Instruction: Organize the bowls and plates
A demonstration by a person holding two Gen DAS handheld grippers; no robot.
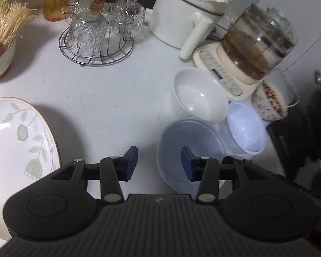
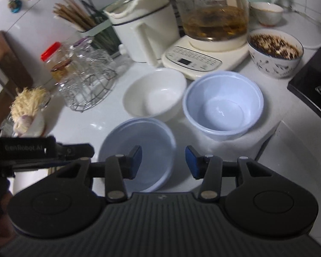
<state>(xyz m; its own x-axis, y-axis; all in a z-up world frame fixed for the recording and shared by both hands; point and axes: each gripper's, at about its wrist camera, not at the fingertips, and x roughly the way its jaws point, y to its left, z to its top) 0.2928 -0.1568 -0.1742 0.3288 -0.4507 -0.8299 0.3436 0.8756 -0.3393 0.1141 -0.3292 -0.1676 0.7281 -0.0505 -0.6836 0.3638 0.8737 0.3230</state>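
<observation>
"GenRobot.AI" on left gripper [image 2: 40,150]. Glass kettle [image 2: 214,15], 12 o'clock, holds brown tea. Three bowls empty. Both grippers' jaws released.

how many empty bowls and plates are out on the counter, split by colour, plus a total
White empty bowl: 1, the white bowl
Pale blue empty bowls: 2, the shallow blue bowl and the deep blue bowl
Leaf-patterned white plate: 1, the floral plate
Total: 4

Left out, as they hold something: the patterned bowl and the bowl of dried fibres.
</observation>
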